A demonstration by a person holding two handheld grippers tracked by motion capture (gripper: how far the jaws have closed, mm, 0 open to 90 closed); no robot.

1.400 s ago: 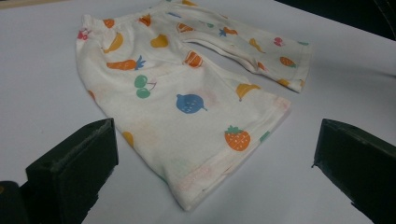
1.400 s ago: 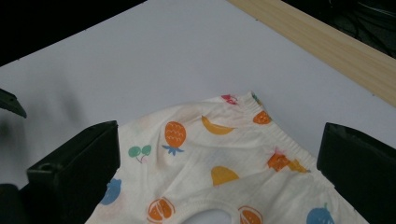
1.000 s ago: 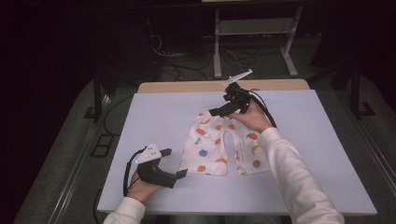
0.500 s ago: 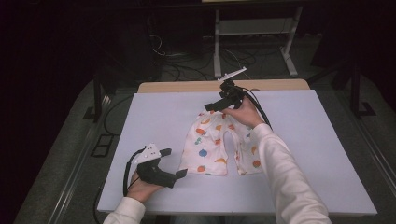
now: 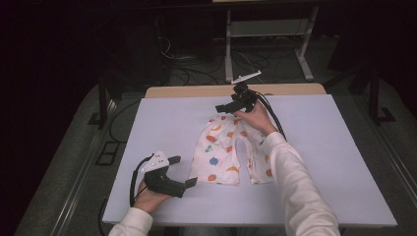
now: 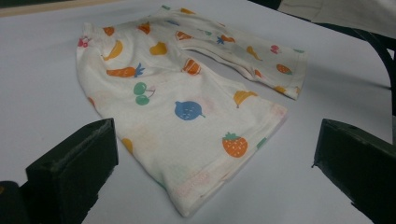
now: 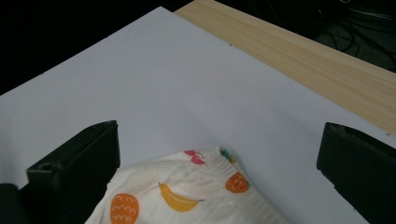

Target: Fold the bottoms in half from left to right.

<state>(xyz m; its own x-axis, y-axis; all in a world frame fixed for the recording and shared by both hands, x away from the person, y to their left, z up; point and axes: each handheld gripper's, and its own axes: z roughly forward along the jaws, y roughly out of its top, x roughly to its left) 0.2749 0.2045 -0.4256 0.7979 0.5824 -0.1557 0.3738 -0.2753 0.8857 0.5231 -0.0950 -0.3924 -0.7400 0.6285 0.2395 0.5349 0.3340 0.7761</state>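
A pair of small white shorts [image 5: 228, 152] with a fruit print lies flat in the middle of the white table top [image 5: 147, 128], waist at the far end and legs toward me. My left gripper [image 5: 183, 170] rests near the front edge, just left of the near leg hem, jaws wide open and holding nothing. In the left gripper view the shorts [image 6: 187, 93] spread out beyond the left gripper [image 6: 215, 144]. My right gripper [image 5: 227, 104] hovers open over the far waistband. The right gripper view has the waist corner [image 7: 187, 191] below the right gripper [image 7: 219, 149].
A wooden strip [image 5: 196, 91] runs along the table's far edge, and the right gripper view also takes in that wooden strip [image 7: 303, 60]. Past it lie a dark floor with cables and a white stand [image 5: 265, 29]. Bare table top flanks the shorts on both sides.
My right gripper has shifted a little to the left and away, over the waistband. The left gripper and the shorts have stayed put.
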